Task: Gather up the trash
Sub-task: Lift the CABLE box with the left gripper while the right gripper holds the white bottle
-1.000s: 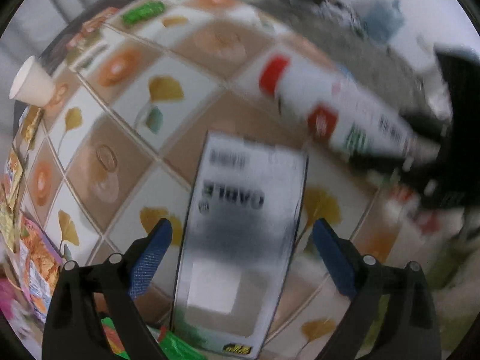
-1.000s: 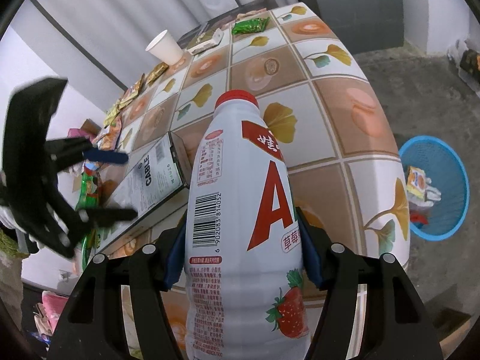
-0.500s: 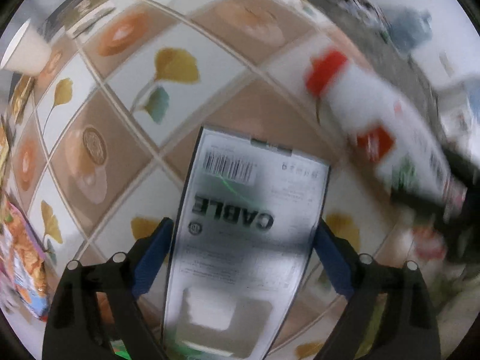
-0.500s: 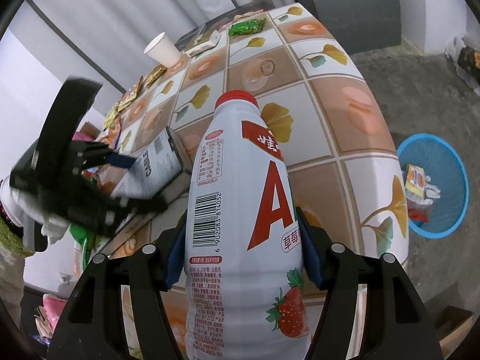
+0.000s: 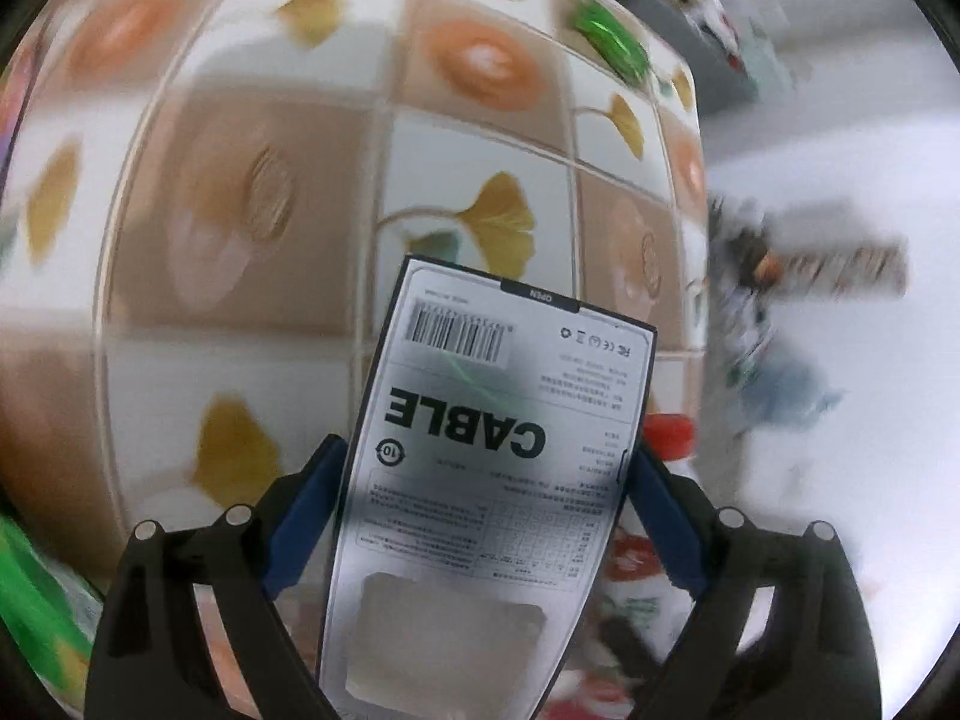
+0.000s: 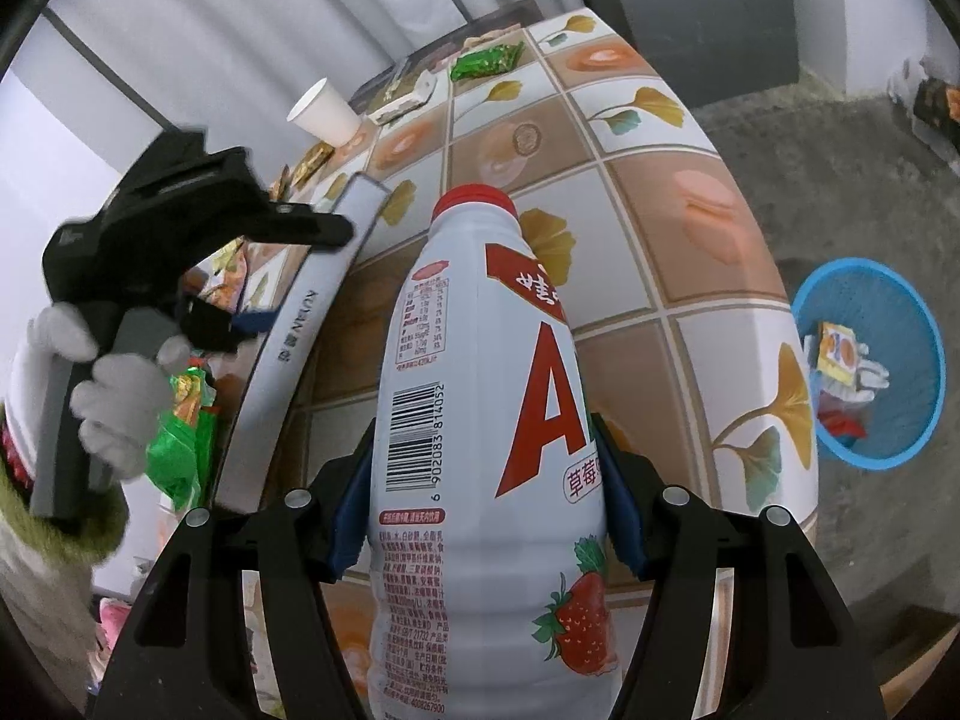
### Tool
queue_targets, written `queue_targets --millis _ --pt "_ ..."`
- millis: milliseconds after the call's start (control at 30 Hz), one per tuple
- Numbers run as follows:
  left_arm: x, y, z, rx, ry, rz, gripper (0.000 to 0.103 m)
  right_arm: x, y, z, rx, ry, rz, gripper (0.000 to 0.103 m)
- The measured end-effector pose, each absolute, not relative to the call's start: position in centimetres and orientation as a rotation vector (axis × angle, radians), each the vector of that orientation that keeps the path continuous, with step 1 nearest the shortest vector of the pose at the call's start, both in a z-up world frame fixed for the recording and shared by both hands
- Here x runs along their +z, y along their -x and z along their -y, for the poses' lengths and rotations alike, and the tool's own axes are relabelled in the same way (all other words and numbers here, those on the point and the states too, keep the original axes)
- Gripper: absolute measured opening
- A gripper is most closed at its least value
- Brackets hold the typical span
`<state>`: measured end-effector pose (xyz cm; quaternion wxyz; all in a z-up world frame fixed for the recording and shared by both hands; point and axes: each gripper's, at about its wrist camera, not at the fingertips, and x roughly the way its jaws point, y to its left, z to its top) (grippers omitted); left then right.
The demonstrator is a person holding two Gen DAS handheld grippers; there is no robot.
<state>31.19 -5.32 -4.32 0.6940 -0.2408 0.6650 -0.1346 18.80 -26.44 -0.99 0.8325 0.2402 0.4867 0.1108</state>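
Over tiled table (image 6: 690, 192), left tongs (image 5: 486, 480) pinch "CABLE" box (image 5: 480, 480); right tongs (image 6: 480, 498) clamp strawberry bottle (image 6: 486, 420).

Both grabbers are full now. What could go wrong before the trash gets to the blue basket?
1. The left gripper pinches the flat cable box only by its thin edges and it stands tilted, so it might slip or twist out.
2. The right gripper holds the smooth milk bottle low on its body, so the top could tip.
3. The blue basket sits on the floor beyond the table edge; a drop from up here could miss.
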Motion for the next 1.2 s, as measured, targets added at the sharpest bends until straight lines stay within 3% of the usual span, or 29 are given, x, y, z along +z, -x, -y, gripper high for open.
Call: queue_targets --millis 300,567,967,1200 --pt "-3.5 -24.3 6.0 -0.347 0.543 -1.321 0.09 -1.2 -18.7 27.2 0.266 -0.562 -1.029 0.06" --pt "-3.4 -19.4 8.5 -0.356 0.227 -1.22 0.093 -1.1 -17.7 28.8 0.227 -0.581 -1.018 0.06" --pt "-5.3 -18.2 11.9 -0.313 -0.055 -1.126 0.095 -1.1 -17.3 29.4 0.232 -0.577 -1.036 0.061" --pt "-5.0 -16.9 10.4 -0.361 -0.029 -1.169 0.095 -1.1 -17.0 29.3 0.235 -0.566 -1.042 0.059"
